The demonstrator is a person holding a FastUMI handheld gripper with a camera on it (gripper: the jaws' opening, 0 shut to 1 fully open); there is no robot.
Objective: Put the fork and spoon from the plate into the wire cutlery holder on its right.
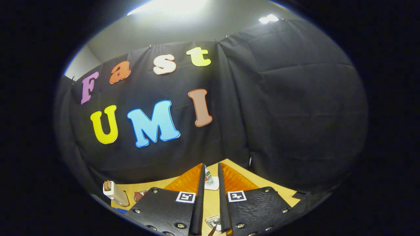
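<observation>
Gripper [211,173] fingers nearly together, holding nothing, above the wooden table [282,193].
A small bottle [208,177] stands just beyond the fingertips.

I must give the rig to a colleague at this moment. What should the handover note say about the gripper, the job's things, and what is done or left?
Gripper: raised and pointing at the booth's black cloth wall, fingers close together with a narrow gap, nothing seen held between them.
Table: wooden, low in the view under the fingers.
Between and beyond the fingertips: a small white packet lies on the table.
Off to the left side of the fingers: a white upright object, too small to identify.
Fork, spoon, plate, wire holder: cannot place them from this view.
Done: cannot confirm anything.
Left: tilt the gripper down, find the plate, then move fork and spoon to the holder.
</observation>
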